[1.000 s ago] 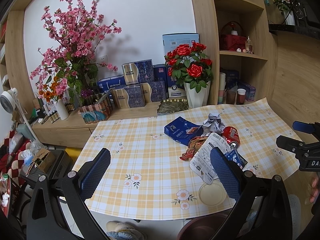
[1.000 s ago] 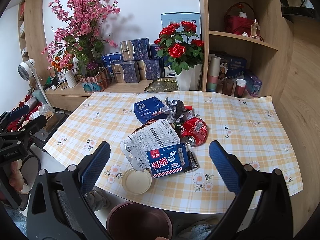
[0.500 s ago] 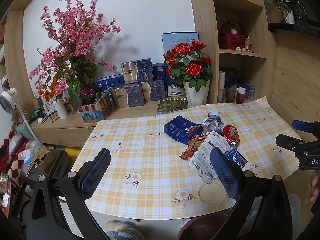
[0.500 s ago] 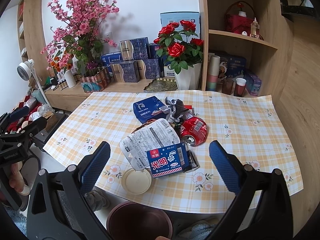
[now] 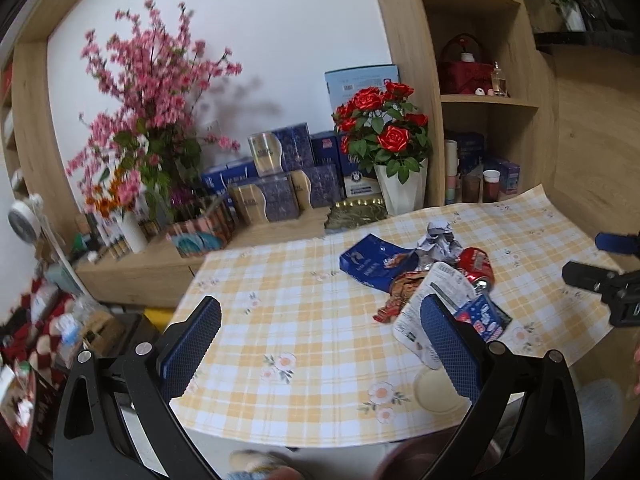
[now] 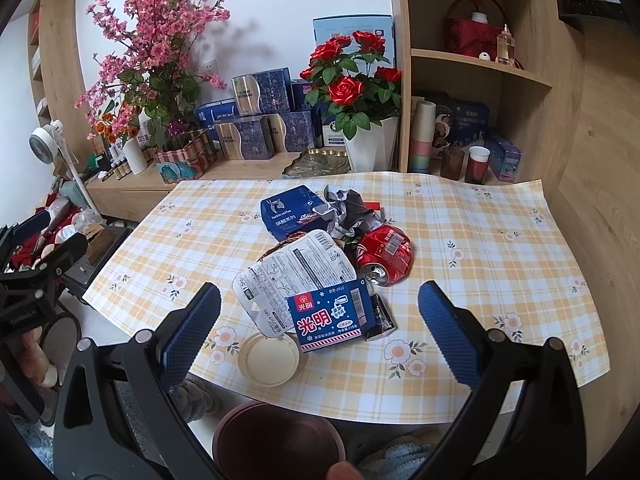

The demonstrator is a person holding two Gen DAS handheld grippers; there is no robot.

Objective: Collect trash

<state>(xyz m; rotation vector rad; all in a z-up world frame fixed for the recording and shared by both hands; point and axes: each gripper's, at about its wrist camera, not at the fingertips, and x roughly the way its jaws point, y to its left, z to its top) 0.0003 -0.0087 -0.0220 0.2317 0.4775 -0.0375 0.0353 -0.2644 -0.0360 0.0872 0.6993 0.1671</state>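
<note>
On the checked table [image 6: 500, 280], crushed can [image 6: 384, 250] mouth faces both wide-spread, empty tools [image 6: 320, 328].

Your left gripper [image 5: 320, 344] hangs with its jaws spread wide over a bare stretch of the checked tablecloth [image 5: 280, 320], so the whole left half of the table is free to pass over. The trash pile [image 6: 320, 264] crowds the middle: a crushed red can [image 6: 384, 250], a blue carton [image 6: 330, 316] and a round lid [image 6: 269, 358] touch or overlap, leaving little gap between them. Your right gripper [image 6: 319, 340] has open cloth to its right, while a brown bin [image 6: 278, 440] sits below the table's near edge and the rose vase [image 6: 370, 142] blocks the far edge.
</note>
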